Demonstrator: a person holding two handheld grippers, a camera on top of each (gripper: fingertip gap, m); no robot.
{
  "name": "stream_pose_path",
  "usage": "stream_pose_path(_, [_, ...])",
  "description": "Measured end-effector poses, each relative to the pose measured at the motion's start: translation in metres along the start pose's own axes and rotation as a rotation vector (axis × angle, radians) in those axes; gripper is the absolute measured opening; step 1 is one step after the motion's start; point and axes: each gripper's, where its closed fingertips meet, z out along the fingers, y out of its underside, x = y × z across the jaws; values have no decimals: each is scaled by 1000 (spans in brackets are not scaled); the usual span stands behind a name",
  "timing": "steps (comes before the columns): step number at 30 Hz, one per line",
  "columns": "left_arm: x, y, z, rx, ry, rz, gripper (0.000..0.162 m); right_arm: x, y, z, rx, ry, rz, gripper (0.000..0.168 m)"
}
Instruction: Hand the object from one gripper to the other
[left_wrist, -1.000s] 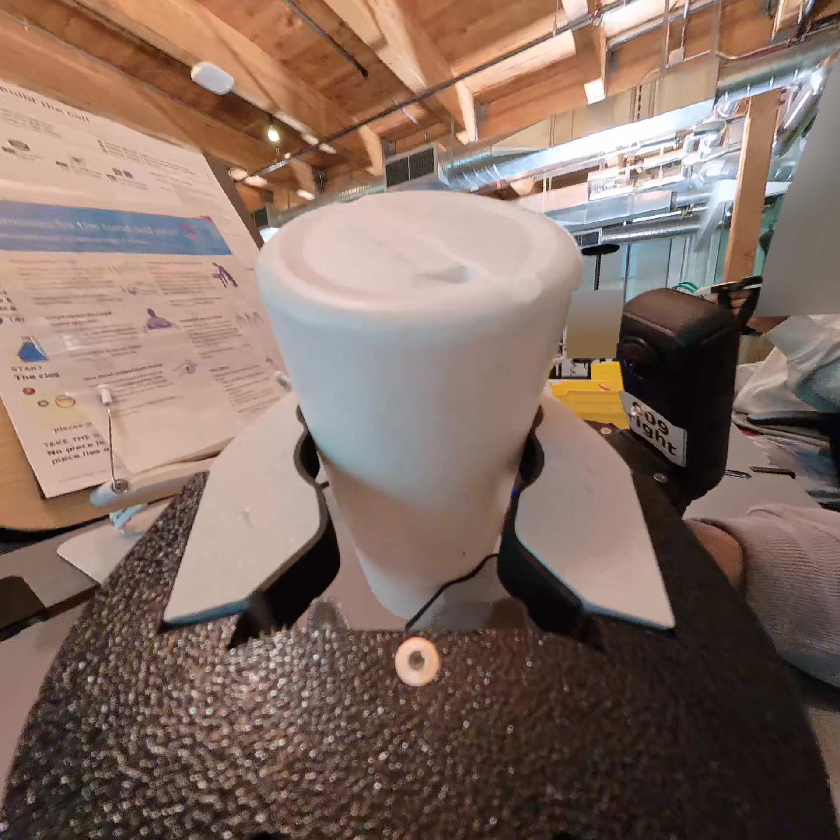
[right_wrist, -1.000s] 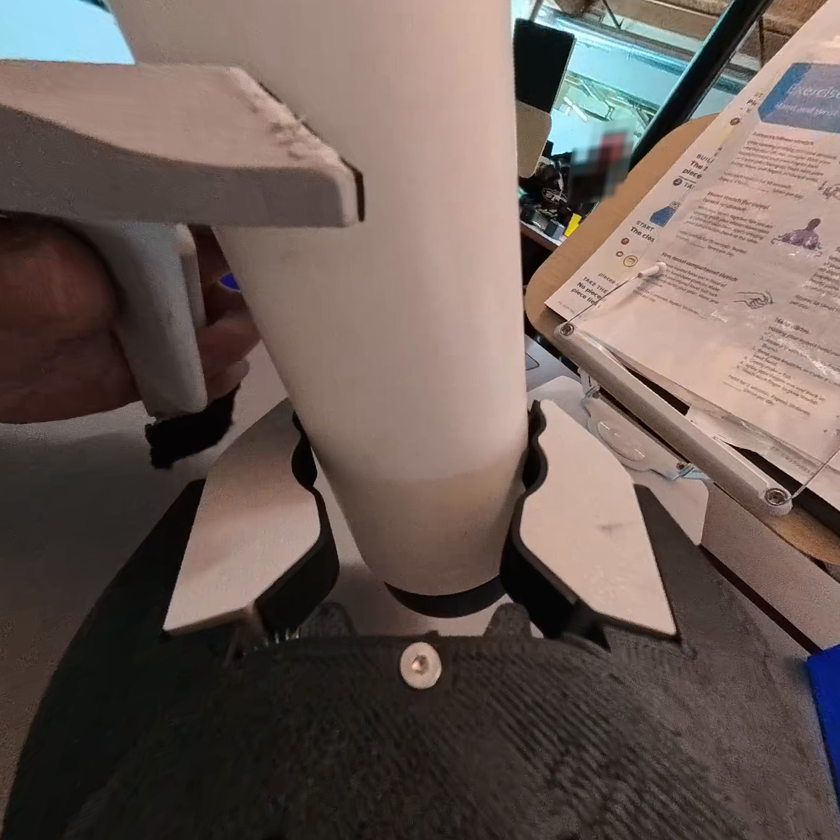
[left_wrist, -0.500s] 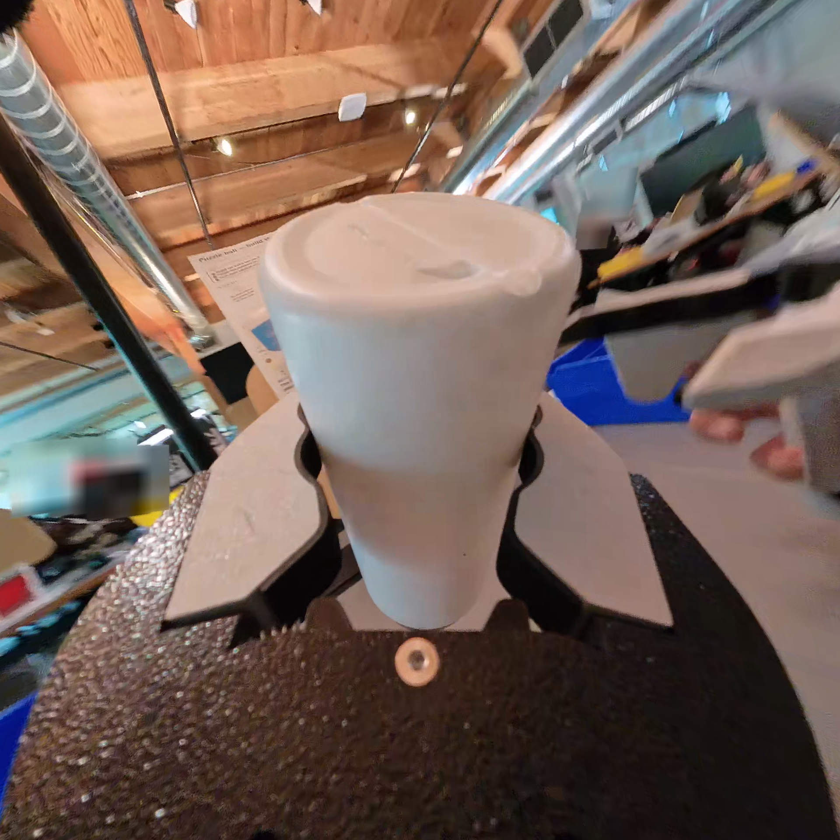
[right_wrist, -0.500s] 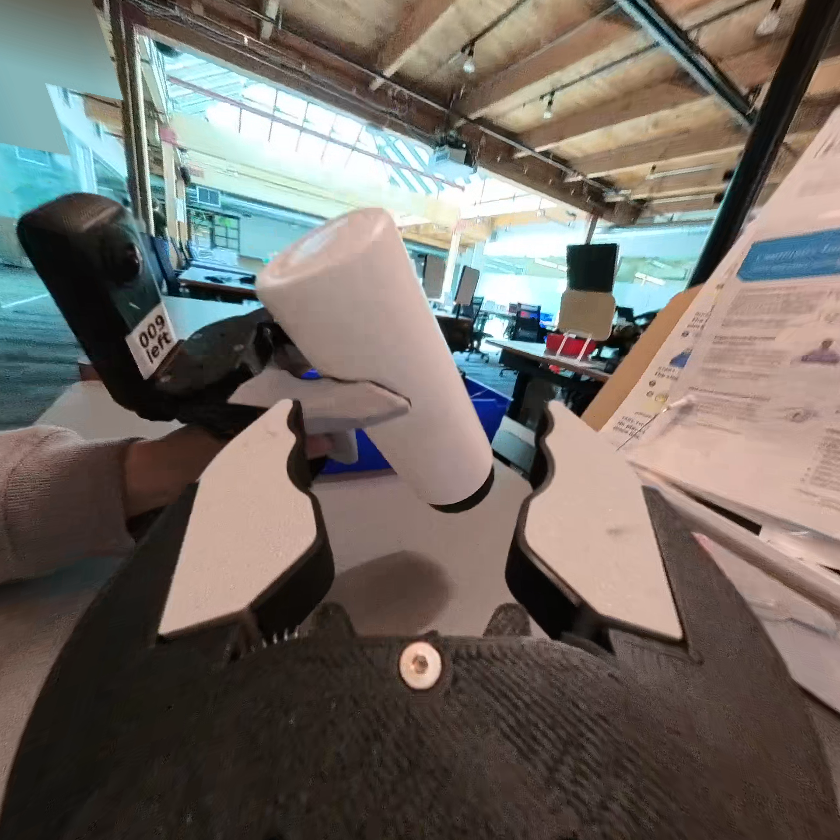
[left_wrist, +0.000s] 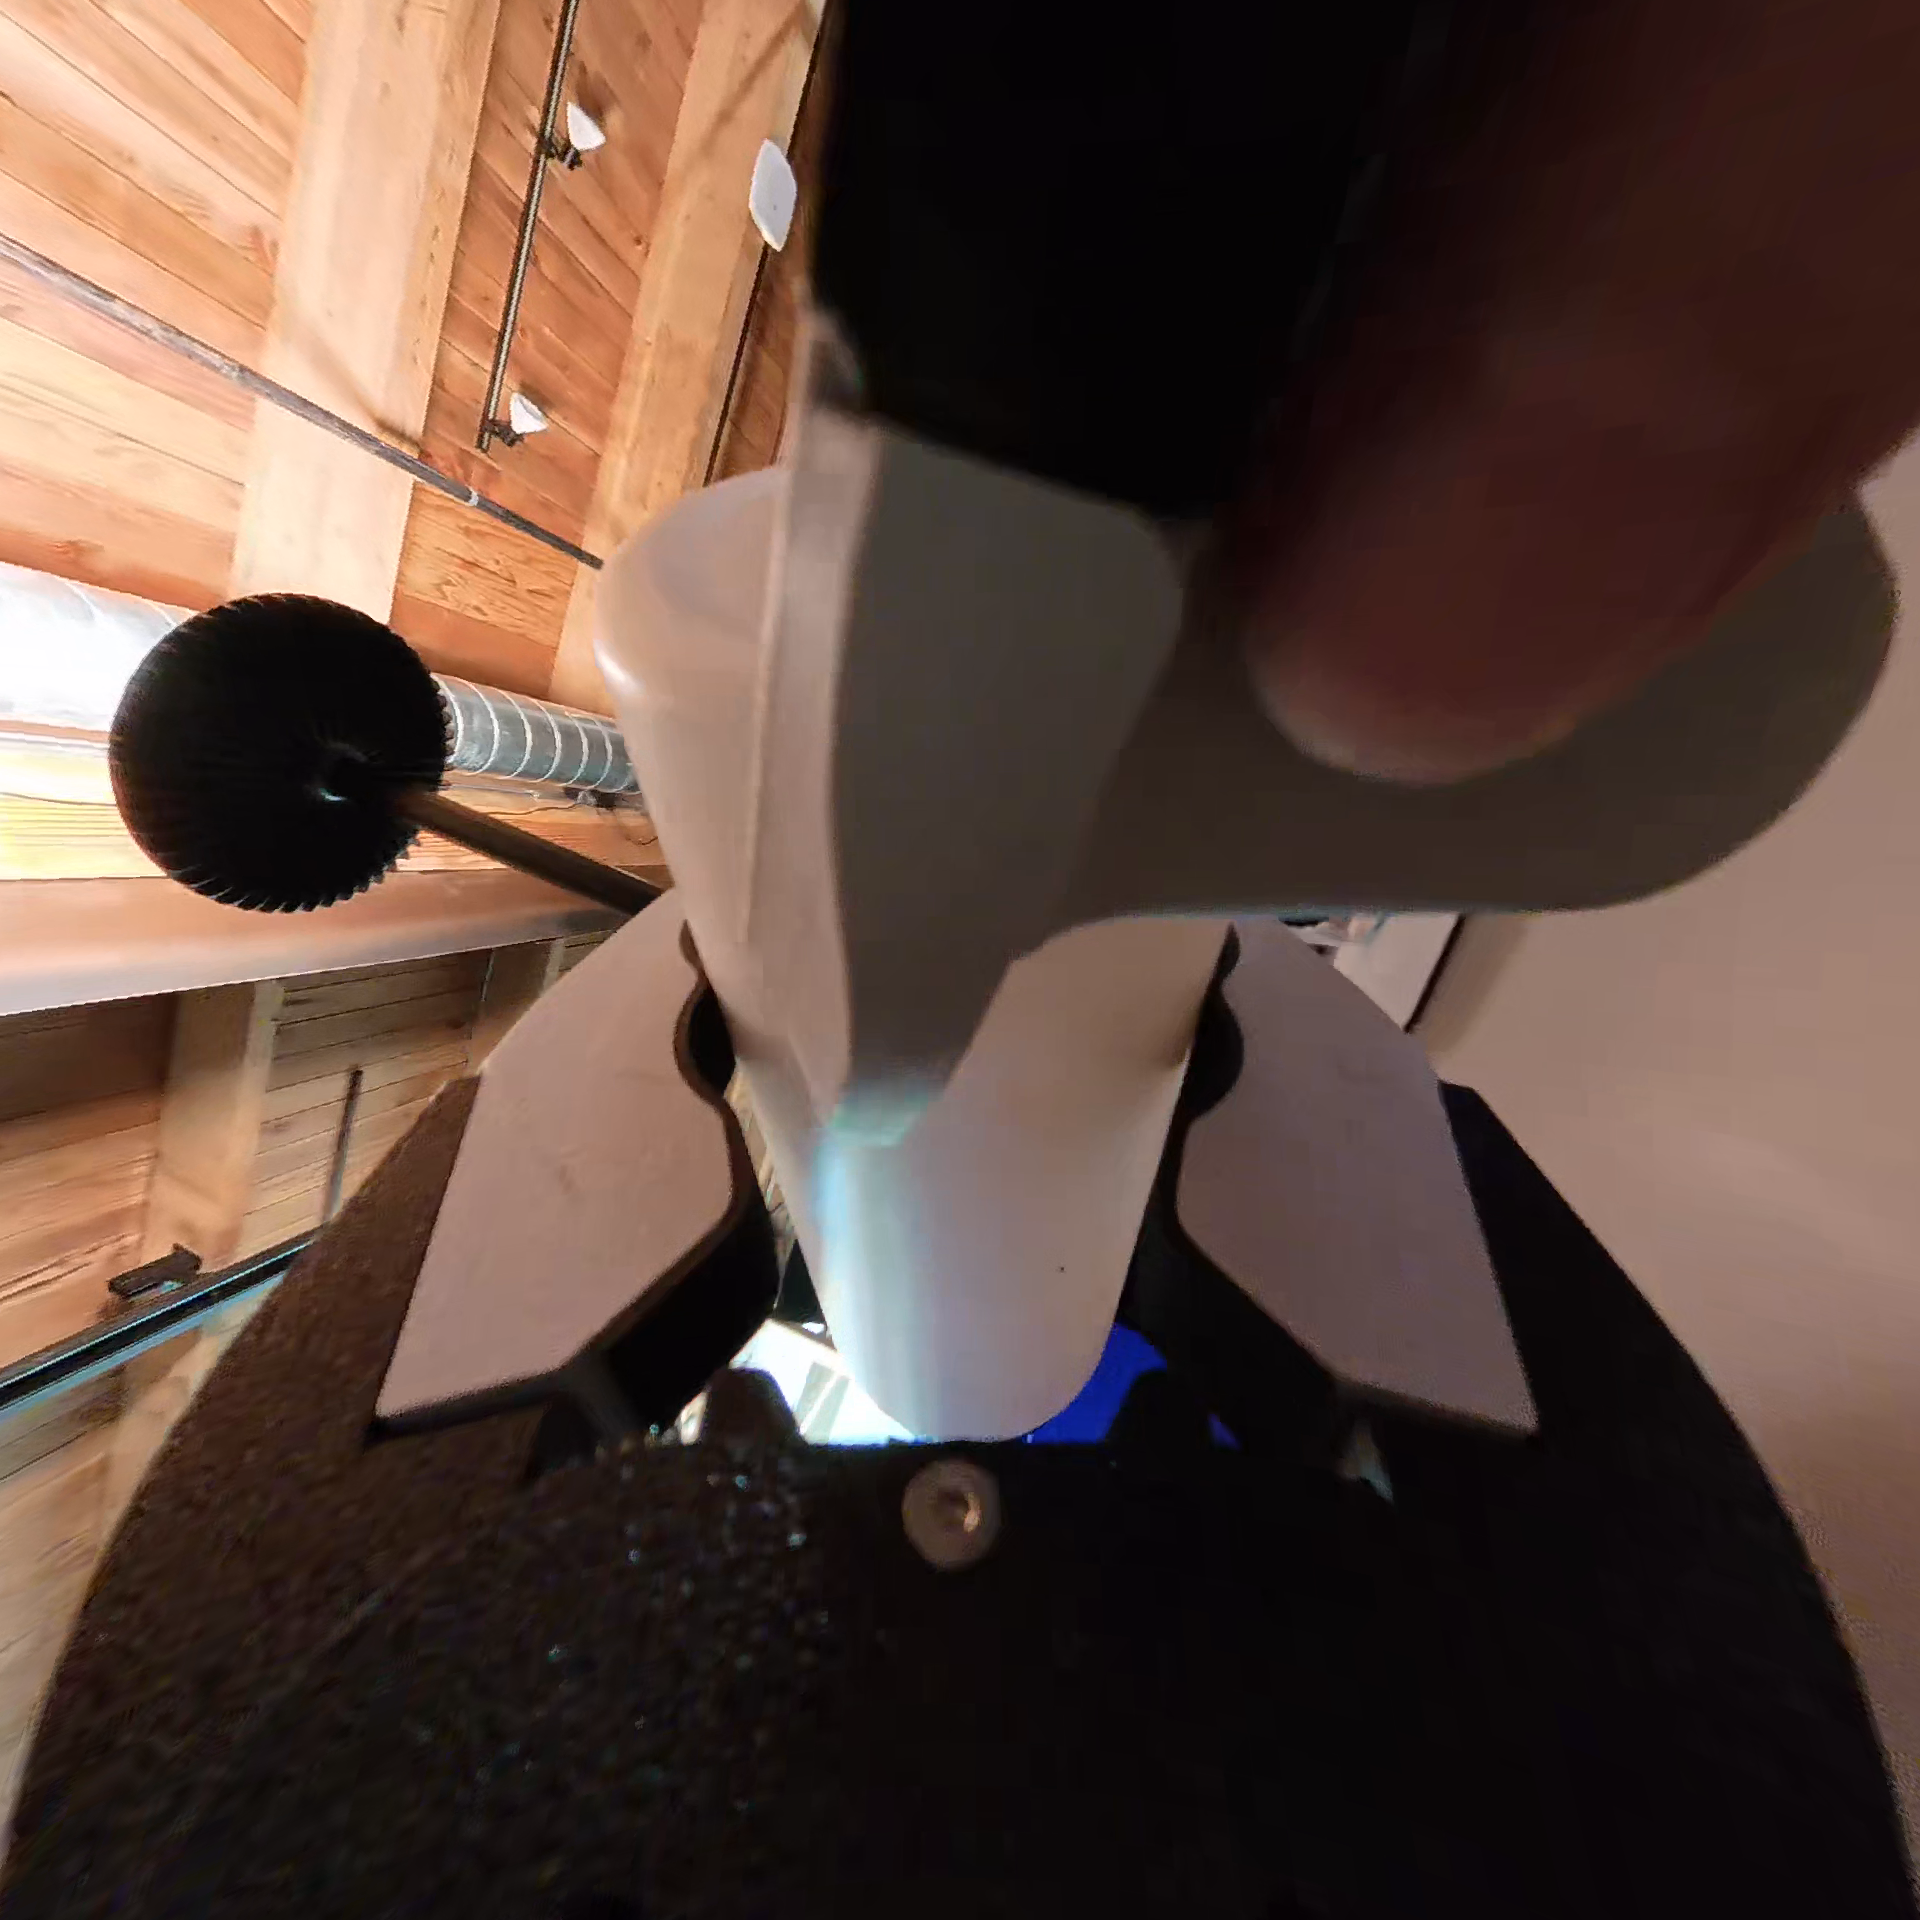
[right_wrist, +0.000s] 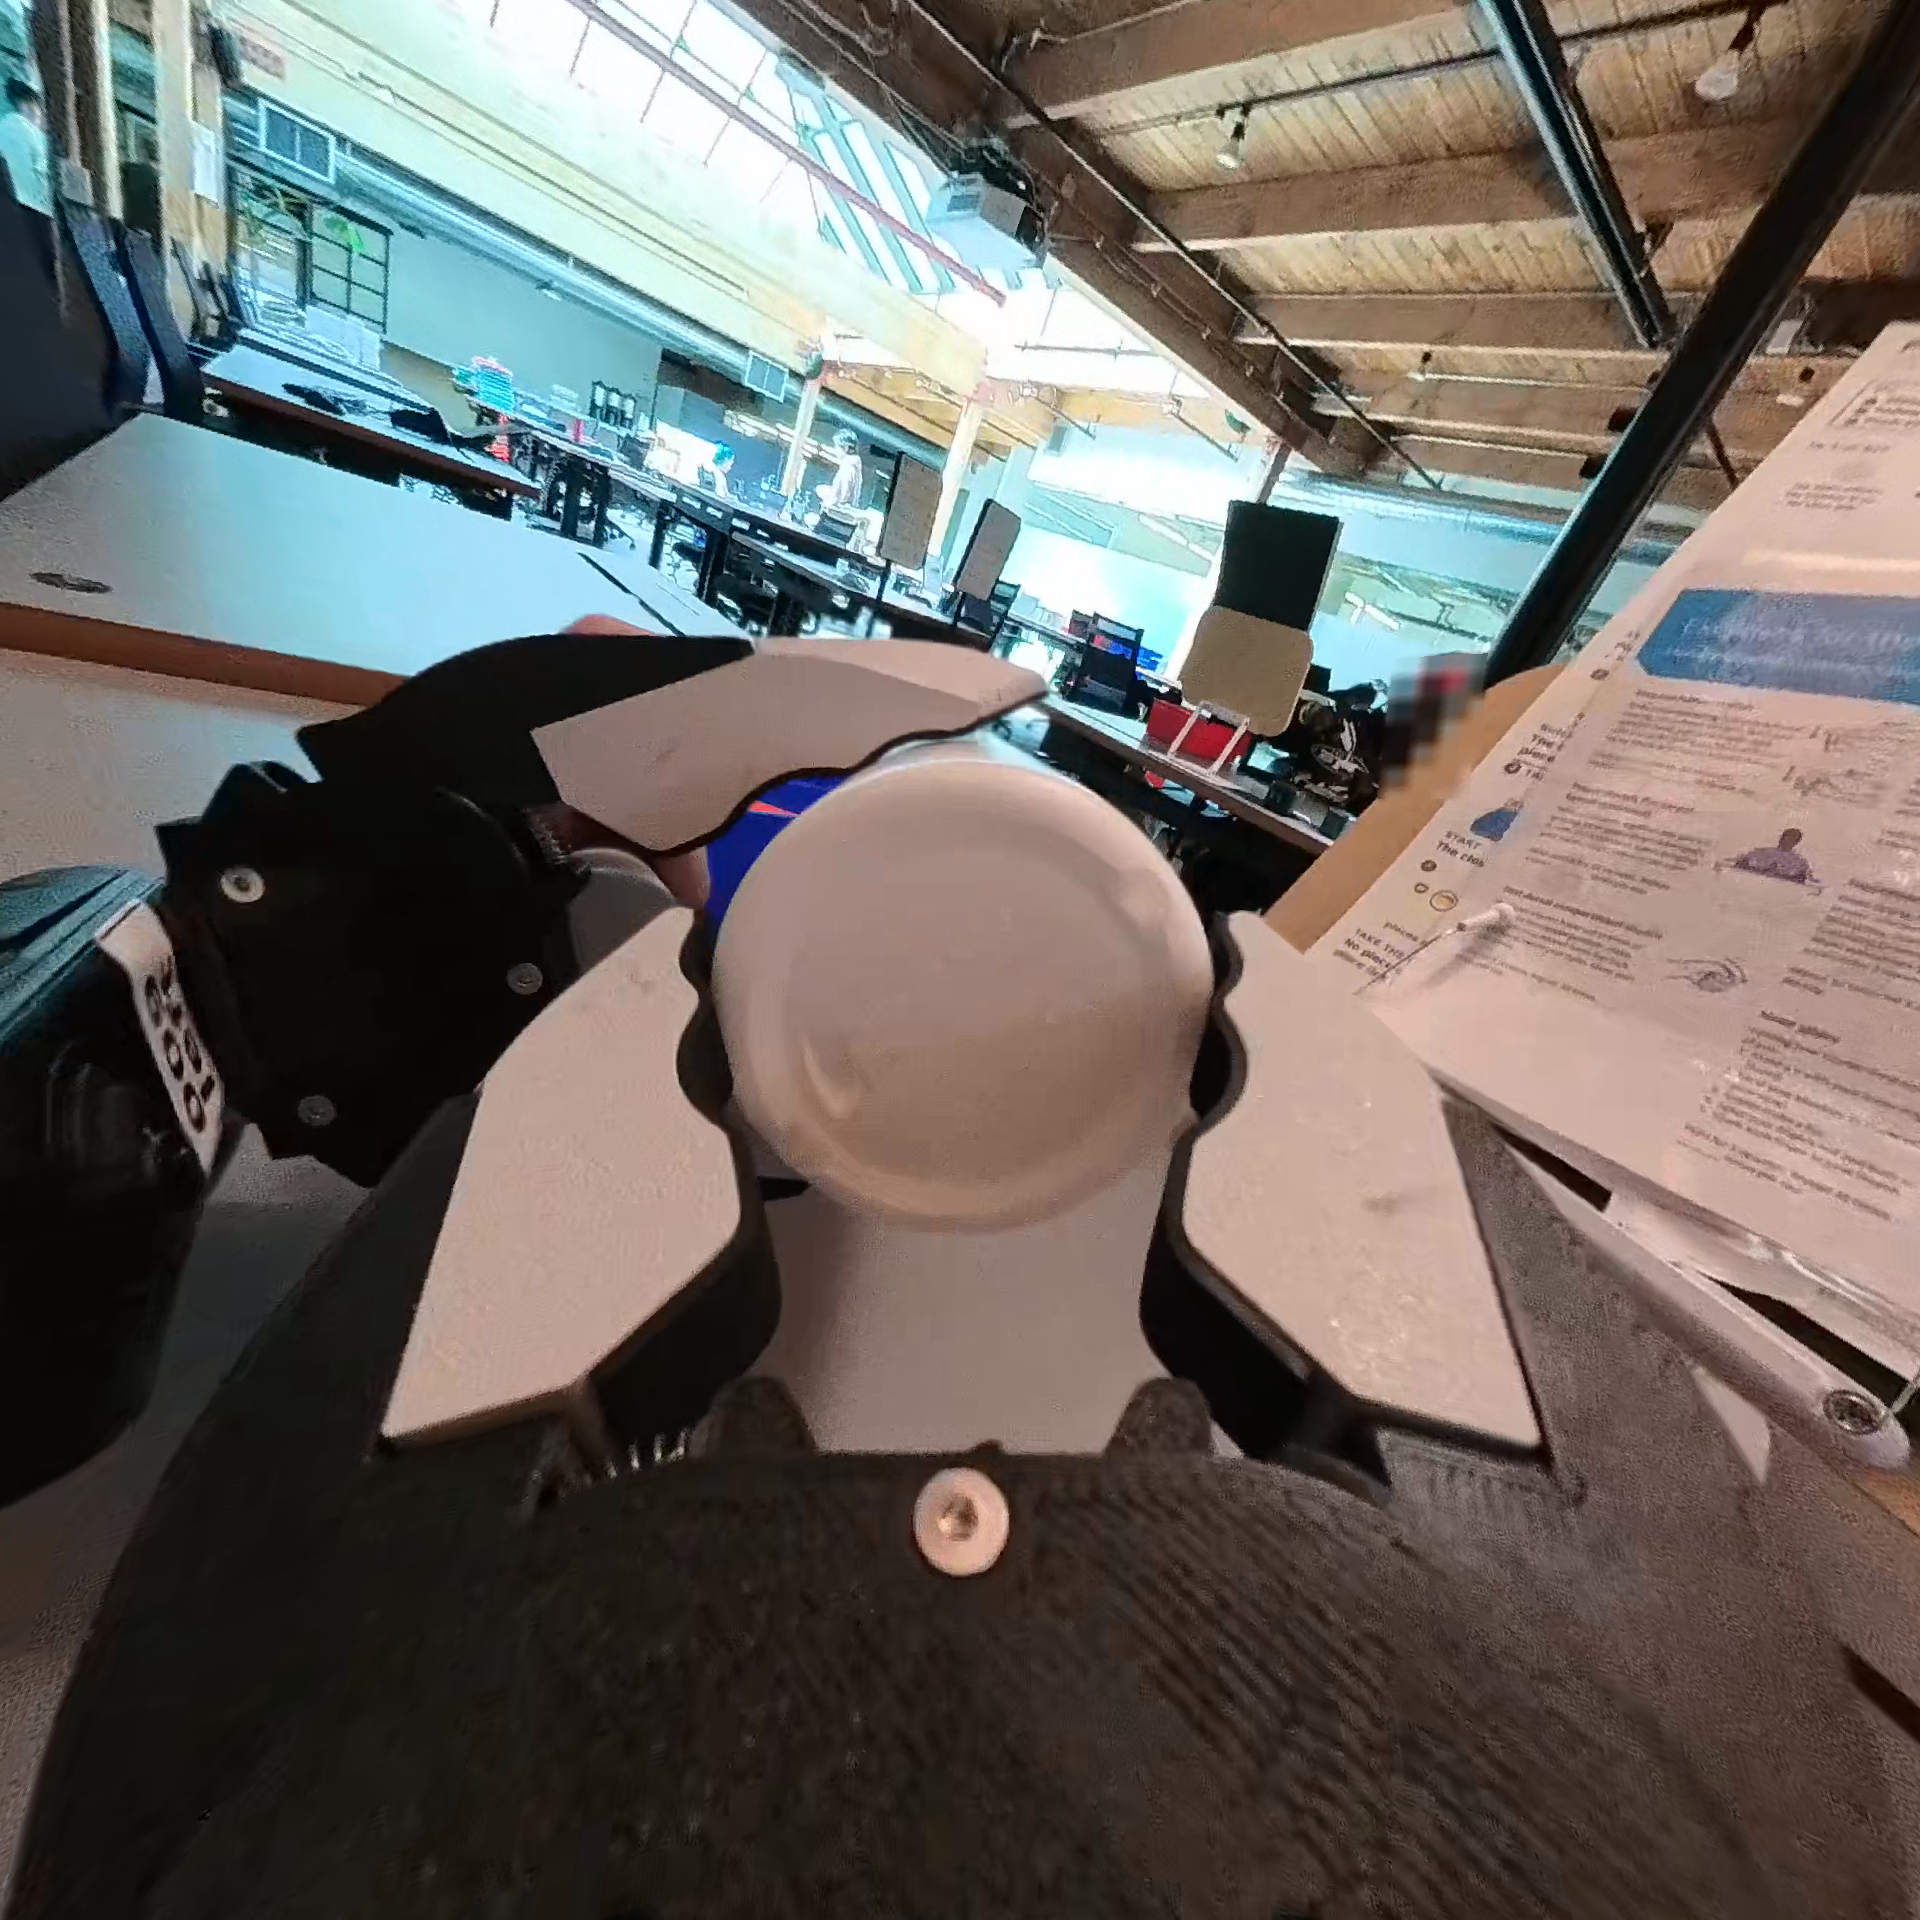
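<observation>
1. Step in hand: the hand-over itself. The left gripper (left_wrist: 956, 1039) is clamped on the lower part of the white cylinder (left_wrist: 966, 1247), with one finger on each flank.
2. In the right wrist view the cylinder points its flat end at the camera. It sits between the fingers of the right gripper (right_wrist: 961, 987). They flank it closely, but I cannot tell whether they press on it.
3. The left gripper enters that view from 9 o'clock, and one of its fingers lies over the cylinder at 12 o'clock. The cylinder is held in the air above the desk (right_wrist: 260, 561). A stand of printed sheets (right_wrist: 1714, 883) is at 3 o'clock.
4. In the left wrist view a fingertip of the person's hand (left_wrist: 1455, 623) is at 1 o'clock, on the right gripper's handle.
5. Next move, as a judgement: the right gripper must be firmly closed before the left one lets go. Otherwise the smooth cylinder may slip.
6. Change: half a second ago the right gripper stood open and apart from the cylinder, which slanted ahead of it. Now it encloses the cylinder's end. The left view has swung up to the wooden ceiling.
</observation>
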Motion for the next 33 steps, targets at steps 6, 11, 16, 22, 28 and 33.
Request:
stream_pose_path(6, [4,7,2,-18,22,91,88,1,12,3,-52,-17,82,89])
stream_pose_path(11, [-5,-4,-1,36,-35,61,91,20,0,-7,108,-89,497,88])
stream_pose_path(16, [-28,-8,-5,64,-98,-188,113,60,-13,-30,389,-106,933,88])
stream_pose_path(22, [-41,22,-3,58,-70,-959,113,106,2,-59,613,-23,1205,87])
stream_pose_path(28, [-26,-5,0,384,484,-2124,114,108,1,-67,700,-69,1291,87])
stream_pose_path(33, [-37,15,-1,462,406,-2201,100,70,-3,-41,555,-203,1230,87])
